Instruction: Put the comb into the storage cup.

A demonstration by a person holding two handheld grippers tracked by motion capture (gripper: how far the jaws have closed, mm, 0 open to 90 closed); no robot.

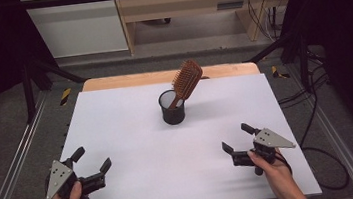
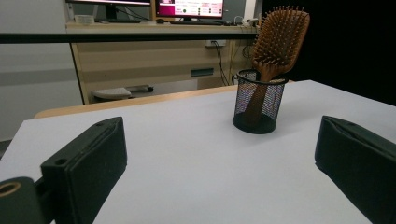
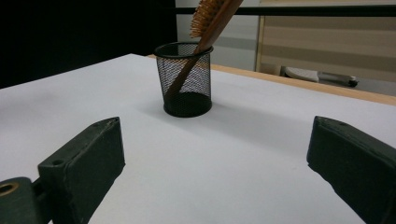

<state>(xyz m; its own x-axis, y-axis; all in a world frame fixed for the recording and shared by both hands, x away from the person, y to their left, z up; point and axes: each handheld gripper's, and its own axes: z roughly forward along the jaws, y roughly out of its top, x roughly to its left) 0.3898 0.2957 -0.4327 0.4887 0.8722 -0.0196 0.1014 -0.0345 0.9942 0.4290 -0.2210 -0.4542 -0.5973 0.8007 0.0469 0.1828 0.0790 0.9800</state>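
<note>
A black mesh cup (image 1: 172, 107) (image 2: 259, 107) (image 3: 186, 86) stands upright near the middle back of the white table (image 1: 128, 135). A brown wooden hairbrush (image 1: 186, 81) (image 2: 279, 39) (image 3: 212, 16) leans in it, handle down, bristle head up and tilted right. My left gripper (image 1: 92, 159) (image 2: 219, 168) rests open at the near left corner, held by a hand. At the near right, my right gripper (image 1: 237, 138) (image 3: 215, 163) is open too, held by the other hand. Both point toward the cup with nothing between the jaws.
A wooden strip (image 1: 162, 77) borders the table's far edge. Metal rails (image 1: 15, 163) run along both sides over grey floor. Cables (image 1: 318, 128) lie on the right. Wooden furniture (image 1: 189, 7) and a white cabinet (image 1: 75, 25) stand behind.
</note>
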